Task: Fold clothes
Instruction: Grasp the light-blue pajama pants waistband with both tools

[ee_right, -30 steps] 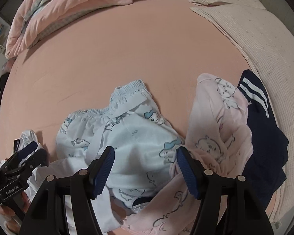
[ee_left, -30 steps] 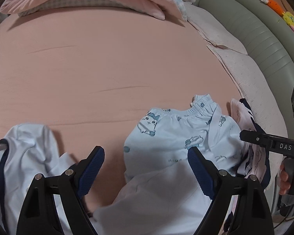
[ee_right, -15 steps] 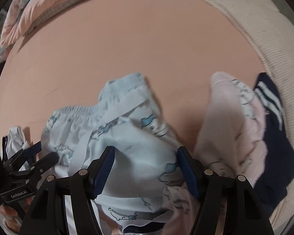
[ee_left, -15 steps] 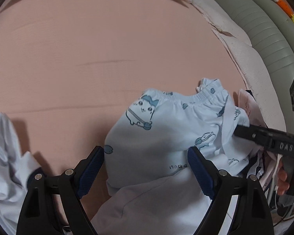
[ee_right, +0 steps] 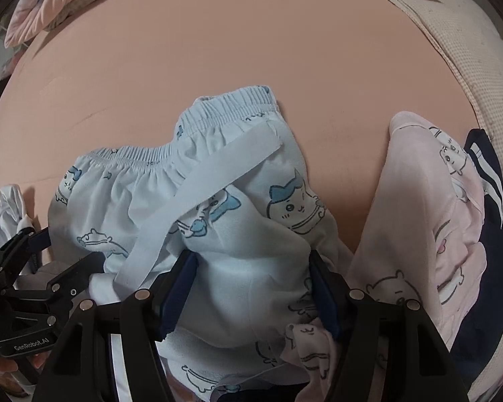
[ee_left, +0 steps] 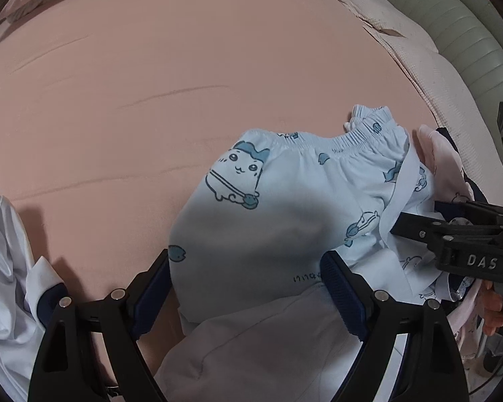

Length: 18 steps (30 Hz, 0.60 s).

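Light blue cartoon-print shorts (ee_right: 218, 221) lie crumpled on a pink bed (ee_left: 184, 67), beside a pink printed garment (ee_right: 426, 221) and a navy garment (ee_right: 486, 234). The left gripper (ee_left: 248, 288) hovers over them with jaws spread wide, gripping nothing. The right gripper (ee_right: 251, 288) straddles a bunched fold of the shorts, jaws closing, not visibly pinching.

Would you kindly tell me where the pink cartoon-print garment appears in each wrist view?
Left wrist: pink garment at the right edge, mostly hidden behind the blue shorts.
Right wrist: pink garment fills the right side, beside the navy garment.
Shared landmark: the shorts' elastic waistband.
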Available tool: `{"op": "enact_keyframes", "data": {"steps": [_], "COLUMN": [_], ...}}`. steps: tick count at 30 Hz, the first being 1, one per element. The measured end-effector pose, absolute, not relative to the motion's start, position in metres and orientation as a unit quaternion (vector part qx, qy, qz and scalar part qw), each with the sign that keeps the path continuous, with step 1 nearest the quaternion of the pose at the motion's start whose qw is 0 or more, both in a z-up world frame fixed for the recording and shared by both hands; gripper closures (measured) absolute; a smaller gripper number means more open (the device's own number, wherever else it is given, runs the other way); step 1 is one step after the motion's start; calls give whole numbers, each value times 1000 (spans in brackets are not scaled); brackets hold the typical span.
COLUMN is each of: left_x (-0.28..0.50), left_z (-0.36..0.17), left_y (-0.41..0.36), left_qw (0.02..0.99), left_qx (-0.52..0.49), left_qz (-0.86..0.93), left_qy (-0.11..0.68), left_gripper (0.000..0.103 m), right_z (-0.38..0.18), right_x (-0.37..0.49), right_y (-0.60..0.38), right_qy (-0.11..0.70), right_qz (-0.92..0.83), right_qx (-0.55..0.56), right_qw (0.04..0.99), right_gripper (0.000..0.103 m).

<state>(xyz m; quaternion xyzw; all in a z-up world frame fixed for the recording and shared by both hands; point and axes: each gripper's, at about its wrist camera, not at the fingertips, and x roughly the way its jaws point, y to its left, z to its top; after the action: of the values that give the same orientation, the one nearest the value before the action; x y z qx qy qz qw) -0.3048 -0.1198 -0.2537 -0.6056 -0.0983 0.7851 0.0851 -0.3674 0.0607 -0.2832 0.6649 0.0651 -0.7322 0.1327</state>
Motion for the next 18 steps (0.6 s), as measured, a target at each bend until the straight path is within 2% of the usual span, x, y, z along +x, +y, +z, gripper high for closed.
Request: {"op": "enact_keyframes", "data": {"steps": [2,3,5,6,7,10,13,18], "left_x": [-301,-299,-293,-291,-289,-284,-282,-284], "left_z": [-254,-253,-251,-249,-248,-244,-240,-227], "left_y": [-122,-123,-122,-121,-119,-112,-105,-105], "left_qw": [85,88,90,95,105,133,161,185], "left_qx": [-599,-595,-589,-587,-585,-580,-577,-565], "left_qz": [789,791,795,796,796,794,791,787], "left_qy": [-105,-107,-108,-111,-116,-125,-127,-169], "left_gripper": [16,17,26,41,60,83,90,93], "right_z": [-284,-284,-281,-280,-279,-276,-270,-257], "right_x": [-364,-363,-361,-361,-361,-362,-363,-364], "right_y": [56,54,52,51,50,49,49,54], "right_qy": [75,75,69,65,62,53,38,-15], "right_qz": [-737,-739,-744,-745,-745,-746,-747,-744], "right_qx": [660,657,653,653,653,654,652,652], "right_qw": [128,126,122,121,120,119,124,147], "right_gripper": [51,52,61,64,68,75,83,91]}}
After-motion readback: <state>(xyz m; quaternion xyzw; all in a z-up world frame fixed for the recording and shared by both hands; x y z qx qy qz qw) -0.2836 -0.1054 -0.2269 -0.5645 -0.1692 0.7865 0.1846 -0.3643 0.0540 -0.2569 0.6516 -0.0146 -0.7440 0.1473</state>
